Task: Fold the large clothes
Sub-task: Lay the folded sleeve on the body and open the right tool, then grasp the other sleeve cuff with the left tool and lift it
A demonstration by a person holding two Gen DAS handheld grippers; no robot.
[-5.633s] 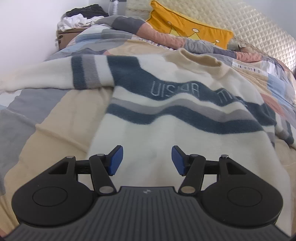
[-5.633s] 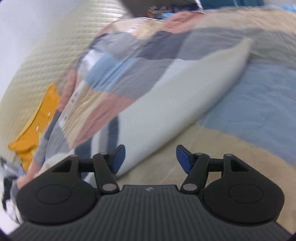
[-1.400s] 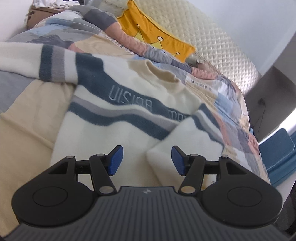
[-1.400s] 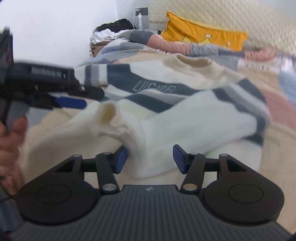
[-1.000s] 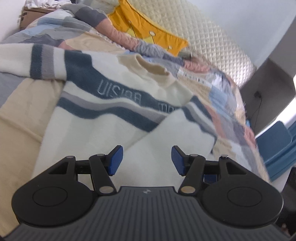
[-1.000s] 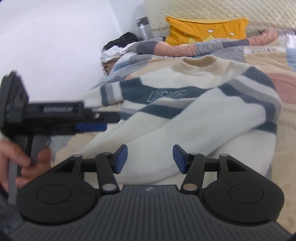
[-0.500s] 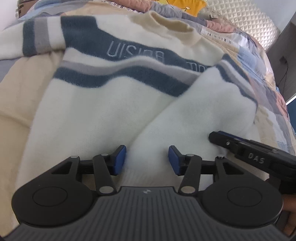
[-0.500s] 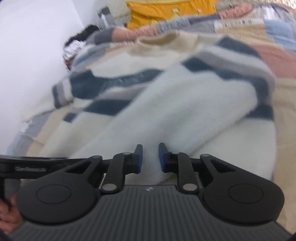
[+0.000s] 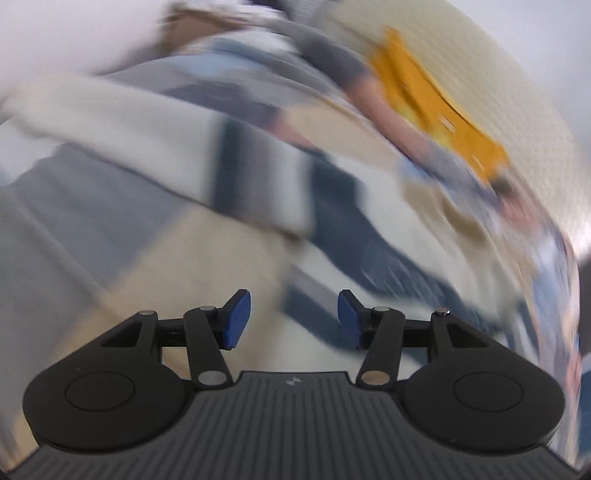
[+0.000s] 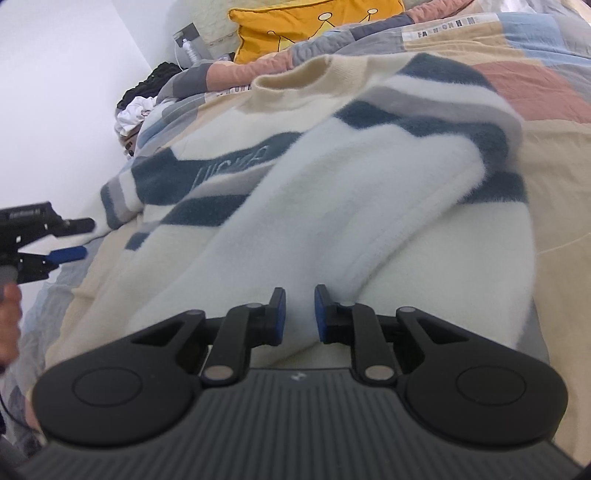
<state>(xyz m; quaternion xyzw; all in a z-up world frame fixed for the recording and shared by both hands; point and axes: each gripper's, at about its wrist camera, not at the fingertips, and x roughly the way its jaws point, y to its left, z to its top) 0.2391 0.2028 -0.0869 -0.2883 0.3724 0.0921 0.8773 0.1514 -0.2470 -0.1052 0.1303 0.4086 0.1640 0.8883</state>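
Observation:
A cream sweater (image 10: 332,192) with navy and grey stripes lies face up on the bed, its right sleeve (image 10: 369,206) folded diagonally across the chest. My right gripper (image 10: 299,314) sits low on the fluffy white fabric by that sleeve's lower edge, jaws narrow and pinching the fabric between the pads. My left gripper (image 10: 79,238) hovers open at the far left, beside the sweater's spread left sleeve (image 10: 118,199). In the blurred left wrist view, the left gripper (image 9: 293,319) is open over the quilt and the striped sleeve (image 9: 258,177), holding nothing.
A patchwork quilt (image 10: 535,85) covers the bed. A yellow cushion (image 10: 314,26) leans on the quilted headboard. A pile of clothes (image 10: 144,99) and a bottle (image 10: 190,46) sit by the white wall at the back left. A person's hand (image 10: 9,314) holds the left gripper.
The right gripper's jaws closed and it sank onto the sweater. The left gripper swung left, off the sweater's body toward the spread left sleeve, staying open.

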